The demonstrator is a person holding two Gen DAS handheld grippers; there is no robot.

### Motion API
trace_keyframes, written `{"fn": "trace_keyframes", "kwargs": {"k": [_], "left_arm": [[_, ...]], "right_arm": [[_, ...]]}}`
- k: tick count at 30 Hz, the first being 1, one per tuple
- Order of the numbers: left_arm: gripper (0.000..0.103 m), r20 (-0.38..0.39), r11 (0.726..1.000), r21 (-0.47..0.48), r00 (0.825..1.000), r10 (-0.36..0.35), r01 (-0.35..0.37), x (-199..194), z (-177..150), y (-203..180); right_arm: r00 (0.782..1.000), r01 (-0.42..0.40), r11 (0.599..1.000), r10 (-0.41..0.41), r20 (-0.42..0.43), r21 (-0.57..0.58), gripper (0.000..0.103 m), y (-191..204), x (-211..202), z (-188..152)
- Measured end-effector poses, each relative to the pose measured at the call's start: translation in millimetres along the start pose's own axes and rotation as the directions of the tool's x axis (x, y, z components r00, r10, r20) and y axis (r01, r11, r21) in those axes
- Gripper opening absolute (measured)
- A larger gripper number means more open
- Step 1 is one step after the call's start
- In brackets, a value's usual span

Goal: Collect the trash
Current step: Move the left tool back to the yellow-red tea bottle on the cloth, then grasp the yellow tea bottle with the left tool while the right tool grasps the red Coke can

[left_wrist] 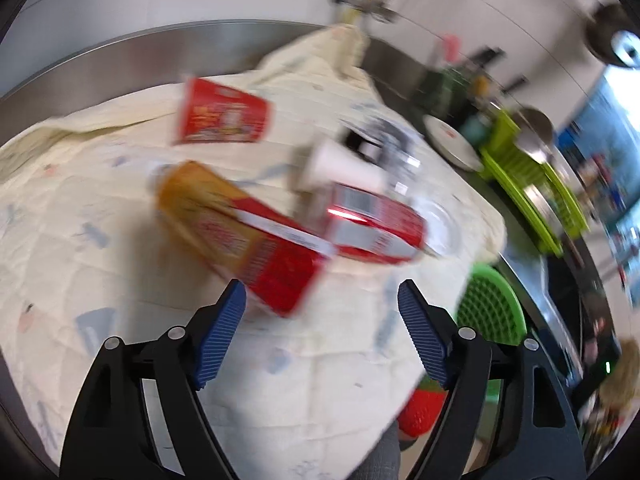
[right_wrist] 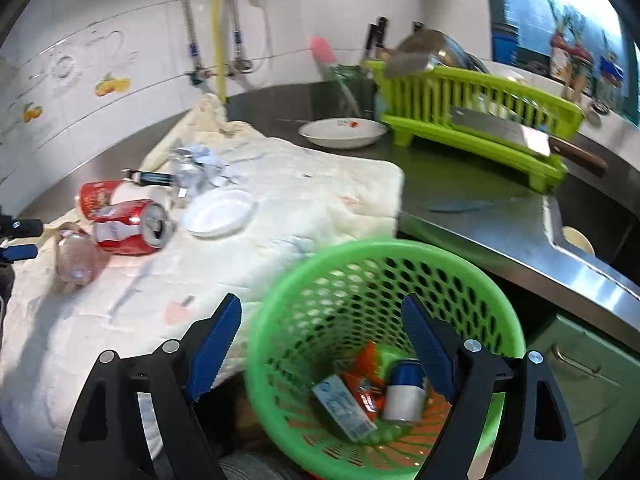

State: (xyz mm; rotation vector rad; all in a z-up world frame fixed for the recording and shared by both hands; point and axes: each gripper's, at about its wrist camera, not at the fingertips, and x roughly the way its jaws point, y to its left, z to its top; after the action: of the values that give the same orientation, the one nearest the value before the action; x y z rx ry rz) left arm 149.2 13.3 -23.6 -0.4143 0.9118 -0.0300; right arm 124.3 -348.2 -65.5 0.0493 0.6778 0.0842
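Landmark: the green basket (right_wrist: 384, 280), standing off the front edge of the bench (right_wrist: 500, 232), just beside the pale cloth (right_wrist: 280, 248) that covers the bench's left part.
Left gripper (left_wrist: 320, 300): jaws spread wide, nothing between the pads; it hangs over the cloth, well left of the basket, with the long orange-and-red packet (left_wrist: 240, 232) just ahead of its tips.
Red cup (left_wrist: 224, 118): lying on its side on the cloth, the item farthest left of the basket in the left wrist view.
Long packet: on the cloth, slanting towards the left gripper; blurred, print unreadable.
Crushed red can (right_wrist: 132, 226): on its side on the cloth, left of the basket, touching or nearly touching the packet in the left wrist view.
White plastic lid (right_wrist: 220, 212): flat on the cloth, between the can and the basket, apart from both.
Crumpled foil and paper (right_wrist: 196, 164): on the cloth behind the lid, farther from the basket.
Right gripper (right_wrist: 320, 320): jaws spread, holding nothing, poised above the basket's mouth.
Basket contents: a blue-and-white can (right_wrist: 404, 388), an orange wrapper (right_wrist: 366, 380) and a small light-blue carton (right_wrist: 344, 408) lie at the bottom.
White bowl (right_wrist: 344, 132): on bare bench, behind the basket.
Lime dish rack (right_wrist: 480, 120): behind and right of the basket, a cleaver (right_wrist: 516, 136) resting across it.
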Motion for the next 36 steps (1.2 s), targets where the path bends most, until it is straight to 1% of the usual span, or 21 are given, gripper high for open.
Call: {"fn": "trace_keyframes", "kwargs": {"k": [4, 7, 9, 10, 13, 16, 18, 24, 27, 29, 33, 36], "left_arm": [[0.082, 0.005, 0.992, -0.115, 0.999, 0.044, -0.043, 4, 13, 27], [0.082, 0.005, 0.973, -0.228, 0.999, 0.037, -0.035, 12, 25, 46], [0.084, 0.008, 0.964, -0.265, 0.999, 0.042, -0.038, 18, 30, 52], [0.084, 0.007, 0.958, -0.284, 0.998, 0.056, -0.051, 23, 33, 55], [0.086, 0.000, 0.943, -0.330, 0.999, 0.053, -0.050, 34, 36, 61], [0.086, -0.019, 0.925, -0.378, 0.999, 0.030, -0.035, 47, 37, 65], [0.086, -0.027, 0.918, -0.394, 0.999, 0.030, -0.038, 53, 37, 67], [0.088, -0.053, 0.895, -0.440, 0.997, 0.062, -0.079, 71, 38, 69], [0.088, -0.070, 0.881, -0.466, 0.996, 0.058, -0.084, 80, 40, 72], [0.088, -0.084, 0.876, -0.472, 0.994, 0.068, -0.100, 86, 41, 73], [0.088, -0.109, 0.872, -0.473, 0.990, 0.084, -0.127, 95, 40, 74], [0.087, -0.123, 0.877, -0.459, 0.988, 0.097, -0.143, 98, 41, 73]], "right_arm": [[0.999, -0.043, 0.999, 0.043, 0.004, -0.033, 0.080, 20, 3, 6], [0.998, -0.066, 0.996, 0.066, -0.001, -0.060, 0.080, 32, 7, 9], [0.996, -0.084, 0.994, 0.084, -0.006, -0.076, 0.080, 39, 10, 10], [0.996, -0.090, 0.993, 0.089, -0.009, -0.081, 0.080, 41, 12, 10], [0.994, -0.105, 0.989, 0.104, -0.016, -0.100, 0.080, 47, 17, 11], [0.993, -0.116, 0.987, 0.114, -0.023, -0.112, 0.080, 51, 23, 15], [0.992, -0.123, 0.985, 0.121, -0.027, -0.117, 0.080, 52, 26, 17], [0.989, -0.148, 0.979, 0.143, -0.046, -0.141, 0.080, 58, 37, 28], [0.987, -0.158, 0.973, 0.151, -0.057, -0.170, 0.080, 64, 44, 34], [0.985, -0.169, 0.967, 0.160, -0.065, -0.191, 0.080, 69, 47, 37], [0.981, -0.189, 0.950, 0.174, -0.081, -0.249, 0.080, 83, 54, 45], [0.977, -0.210, 0.936, 0.191, -0.091, -0.282, 0.081, 93, 58, 51]]}}
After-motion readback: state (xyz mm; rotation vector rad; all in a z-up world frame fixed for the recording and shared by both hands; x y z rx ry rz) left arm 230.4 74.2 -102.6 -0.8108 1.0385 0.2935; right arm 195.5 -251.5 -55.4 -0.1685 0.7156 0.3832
